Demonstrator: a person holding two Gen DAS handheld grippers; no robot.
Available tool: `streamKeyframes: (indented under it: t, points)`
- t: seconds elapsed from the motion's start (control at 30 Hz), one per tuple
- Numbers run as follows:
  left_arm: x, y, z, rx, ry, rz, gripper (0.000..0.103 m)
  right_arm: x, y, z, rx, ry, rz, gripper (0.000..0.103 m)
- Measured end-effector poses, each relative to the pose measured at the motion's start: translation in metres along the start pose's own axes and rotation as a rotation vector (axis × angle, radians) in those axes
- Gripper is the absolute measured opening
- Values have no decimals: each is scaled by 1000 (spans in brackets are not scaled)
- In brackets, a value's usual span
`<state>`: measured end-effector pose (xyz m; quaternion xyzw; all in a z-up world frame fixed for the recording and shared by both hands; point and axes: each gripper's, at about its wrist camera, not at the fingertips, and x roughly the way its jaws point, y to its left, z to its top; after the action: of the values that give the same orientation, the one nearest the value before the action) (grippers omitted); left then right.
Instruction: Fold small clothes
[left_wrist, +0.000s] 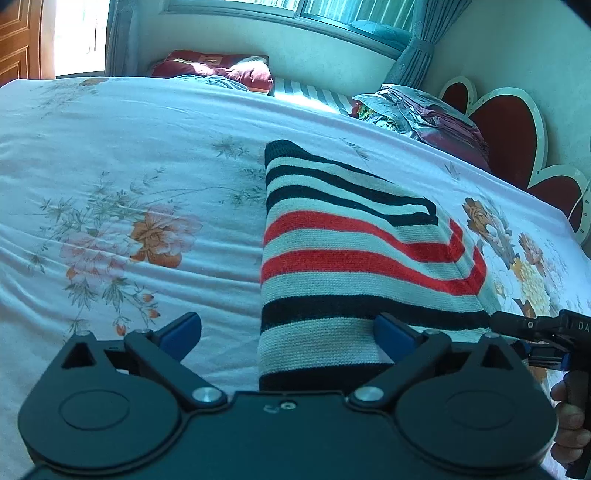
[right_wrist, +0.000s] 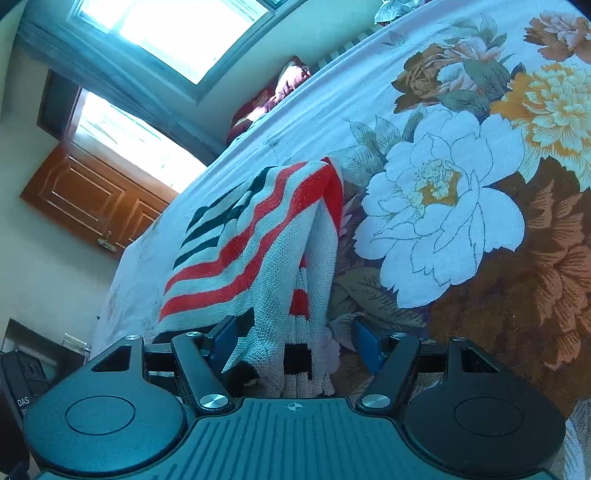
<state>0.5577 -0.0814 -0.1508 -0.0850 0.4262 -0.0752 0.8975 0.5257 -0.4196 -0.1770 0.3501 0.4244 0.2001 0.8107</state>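
1. Your left gripper (left_wrist: 286, 332) stands wide apart, its right blue pad over the near end of the striped sweater (left_wrist: 354, 258) and its left pad over the bare bedsheet (left_wrist: 110, 147). Close there and you would likely pinch only the sweater's left edge, dragging the fold askew.
2. Your right gripper (right_wrist: 295, 341) is also apart, pressing on nothing. The sweater's loose right side (right_wrist: 314, 266) hangs between its pads, so closing may catch one layer and pull the fold open.
3. The sweater lies folded on the bedsheet, its near end just ahead of both grippers, well apart from the pile of clothes (left_wrist: 424, 114) beyond it.
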Motion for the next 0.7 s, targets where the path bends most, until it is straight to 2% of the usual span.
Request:
streamKeyframes:
  t: [0.23, 0.37, 0.5, 0.7]
  points:
    - [5, 5, 3, -17, 8, -39, 101, 2, -1, 3, -1, 13, 16, 68]
    - [13, 7, 9, -34, 37, -110, 95, 6, -7, 7, 51, 18, 39, 68]
    - [23, 13, 12, -71, 75, -181, 85, 8, -13, 11, 114, 37, 74, 68]
    - [42, 18, 12, -131, 129, -248, 84, 14, -14, 15, 117, 68, 93, 68]
